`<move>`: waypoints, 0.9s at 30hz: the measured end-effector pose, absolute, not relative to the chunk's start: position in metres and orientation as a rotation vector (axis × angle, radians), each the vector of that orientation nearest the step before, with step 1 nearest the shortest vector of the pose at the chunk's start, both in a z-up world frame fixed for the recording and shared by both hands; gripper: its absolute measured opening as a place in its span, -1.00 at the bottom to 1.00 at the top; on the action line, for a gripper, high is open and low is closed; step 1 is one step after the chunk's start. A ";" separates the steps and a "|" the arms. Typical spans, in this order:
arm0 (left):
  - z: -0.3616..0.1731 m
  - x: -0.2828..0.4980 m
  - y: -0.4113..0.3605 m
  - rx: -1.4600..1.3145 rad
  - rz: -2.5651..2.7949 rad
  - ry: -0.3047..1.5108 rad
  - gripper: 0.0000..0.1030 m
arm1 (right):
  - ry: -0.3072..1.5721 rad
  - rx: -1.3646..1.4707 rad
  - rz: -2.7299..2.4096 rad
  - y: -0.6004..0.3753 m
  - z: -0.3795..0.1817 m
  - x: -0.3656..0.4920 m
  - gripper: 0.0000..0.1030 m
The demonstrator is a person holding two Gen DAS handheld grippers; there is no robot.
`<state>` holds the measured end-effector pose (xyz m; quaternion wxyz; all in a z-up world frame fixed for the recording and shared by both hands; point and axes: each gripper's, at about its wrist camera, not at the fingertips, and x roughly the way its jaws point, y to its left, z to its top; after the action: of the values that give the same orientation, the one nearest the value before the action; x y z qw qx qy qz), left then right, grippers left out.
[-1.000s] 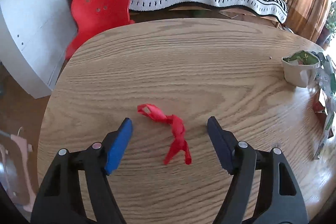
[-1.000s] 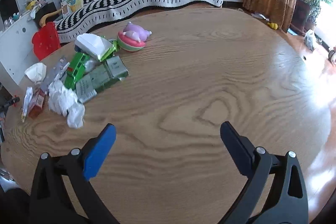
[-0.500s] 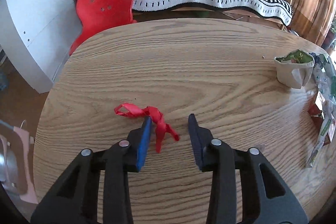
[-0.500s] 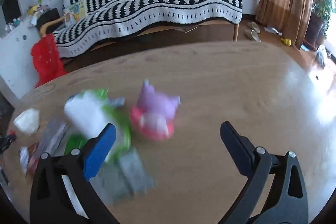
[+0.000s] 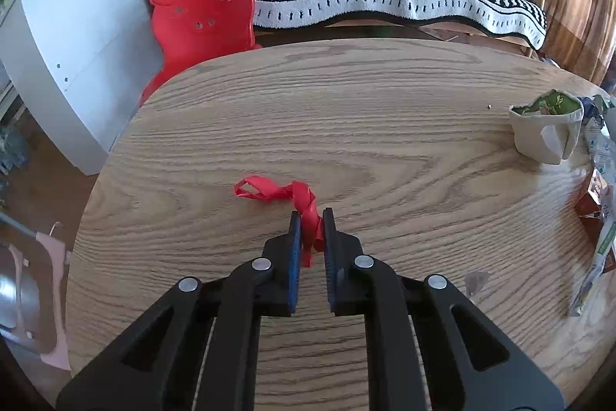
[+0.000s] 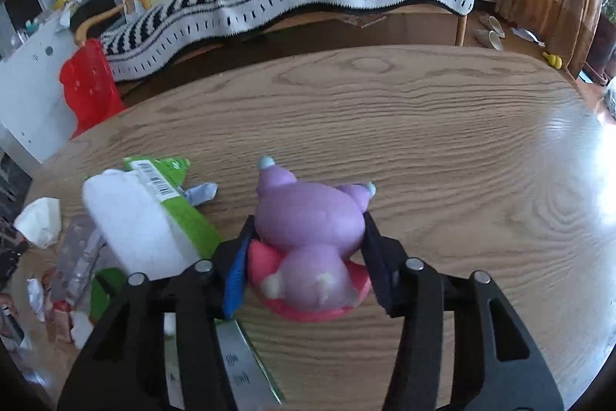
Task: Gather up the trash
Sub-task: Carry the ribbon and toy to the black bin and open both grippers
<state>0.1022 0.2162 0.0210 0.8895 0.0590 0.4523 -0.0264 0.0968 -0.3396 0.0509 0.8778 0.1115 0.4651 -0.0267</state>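
The left gripper (image 5: pixel 310 218) is clenched on the near tail of a twisted red plastic ribbon (image 5: pixel 285 193) lying on the oval wooden table (image 5: pixel 385 126); the ribbon's free length runs ahead of the pads and off to their left, so a lift would likely trail that looped end. The right gripper (image 6: pixel 308 237) is closing its jaws around a soft purple-and-pink squishy toy (image 6: pixel 312 241), whose ears point away from the gripper, with crumpled wrappers (image 6: pixel 154 218) just left of it.
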 end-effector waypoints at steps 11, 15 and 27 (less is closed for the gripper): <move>0.098 0.036 0.151 0.103 -0.235 0.842 -0.82 | 0.838 0.290 -0.038 -0.369 0.117 -0.002 -0.04; 0.134 -0.013 0.064 0.167 -0.444 0.791 -0.82 | 0.822 0.246 -0.070 -0.381 0.124 -0.069 -0.04; 0.142 -0.150 -0.280 0.300 -1.180 0.908 -0.82 | 0.790 0.301 -0.229 -0.477 0.123 -0.290 -0.03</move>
<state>-0.1503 -0.2798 0.1422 0.7255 0.1358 0.4115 -0.5347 -0.2904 -0.4772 0.1226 0.9056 0.1456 0.3825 -0.1109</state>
